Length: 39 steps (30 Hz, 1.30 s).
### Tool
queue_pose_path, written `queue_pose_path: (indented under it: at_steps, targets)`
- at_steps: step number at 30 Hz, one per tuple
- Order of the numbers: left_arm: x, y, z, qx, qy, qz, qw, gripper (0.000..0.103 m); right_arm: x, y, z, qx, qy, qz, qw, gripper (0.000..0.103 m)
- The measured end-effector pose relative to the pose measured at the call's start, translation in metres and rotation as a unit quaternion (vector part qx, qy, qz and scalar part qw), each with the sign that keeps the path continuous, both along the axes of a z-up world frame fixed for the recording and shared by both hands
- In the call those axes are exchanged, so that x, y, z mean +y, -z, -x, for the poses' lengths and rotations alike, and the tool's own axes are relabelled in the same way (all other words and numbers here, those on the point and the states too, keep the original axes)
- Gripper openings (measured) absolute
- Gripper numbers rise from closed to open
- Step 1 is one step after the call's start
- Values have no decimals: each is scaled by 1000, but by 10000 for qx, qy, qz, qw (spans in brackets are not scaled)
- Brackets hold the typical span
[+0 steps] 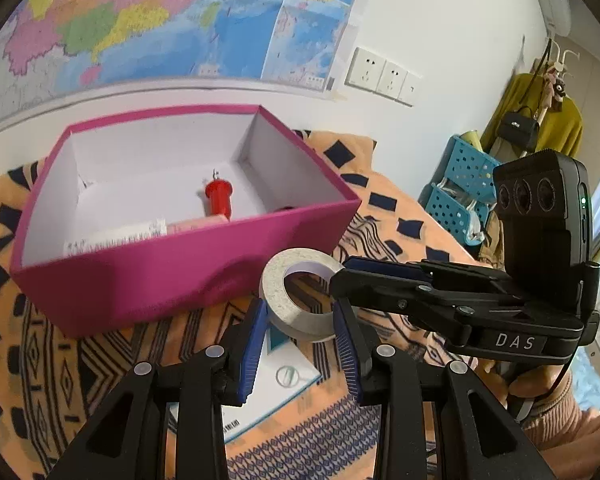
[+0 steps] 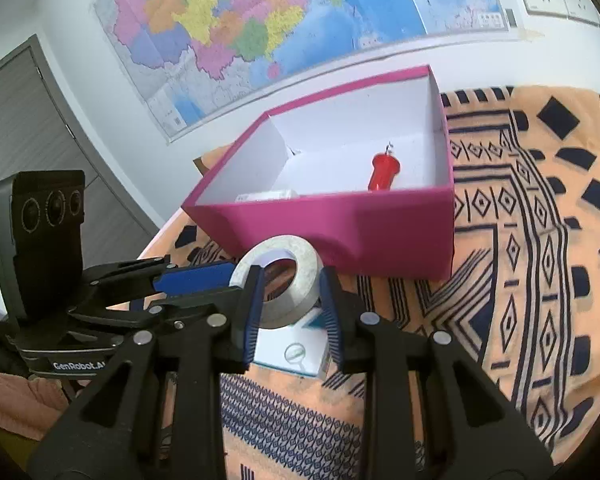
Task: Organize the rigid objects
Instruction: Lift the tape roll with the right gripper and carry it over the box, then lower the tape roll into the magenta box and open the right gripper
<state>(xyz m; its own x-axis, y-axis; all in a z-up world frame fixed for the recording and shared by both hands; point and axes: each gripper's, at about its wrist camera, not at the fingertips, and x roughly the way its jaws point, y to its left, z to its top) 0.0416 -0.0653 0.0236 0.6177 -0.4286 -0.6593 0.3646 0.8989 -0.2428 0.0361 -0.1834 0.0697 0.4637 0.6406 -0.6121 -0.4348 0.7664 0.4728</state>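
Tape roll (image 1: 300, 294) is lifted, tilted, just in front of the magenta box (image 1: 180, 276), over a white-teal carton (image 1: 276, 372) lying on the orange patterned cloth (image 1: 60, 380) on the table. Left claw (image 1: 300, 344): pads spread either side of the roll, whether touching can't tell. Right claw (image 2: 292, 312) also flanks the roll w/ jaws apart; grip unclear. Box holds a red plastic piece (image 1: 219, 198) & a white labelled tube (image 1: 120, 234). Wall map (image 1: 140, 20) behind; blue basket (image 1: 464, 188) to the right.

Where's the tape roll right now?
In both wrist views the tape roll sits centre frame, held up between both grippers' fingers, just in front of the pink box and above a white carton.
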Motion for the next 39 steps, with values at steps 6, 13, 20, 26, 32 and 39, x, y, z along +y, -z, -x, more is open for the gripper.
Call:
queue_pose_path:
  at_steps: [6, 13, 20, 26, 32, 39]
  targets:
    - [-1, -8, -5, -116, -16, -35, 9999, 34, 0, -11, -5, -189, 14, 17, 9998, 32]
    - [-4, -18, -16, -243, -62, -85, 9996, 34, 0, -24, -17, -402, 67, 25, 9992, 32]
    - [-7, -23, -31, -287, -141, -160, 9994, 34, -1, -31, -33, -531, 124, 64, 9985, 32]
    - [-8, -29, -45, -338, -188, -206, 9990, 34, 0, -31, -47, -518, 185, 111, 9984, 32]
    - [-5, -26, -62, -179, -229, -117, 9995, 34, 1, -29, -58, -509, 248, 137, 9983, 32]
    - [-6, -20, -80, -48, -282, -119, 9995, 34, -1, -20, -79, -339, 390, 174, 9985, 31]
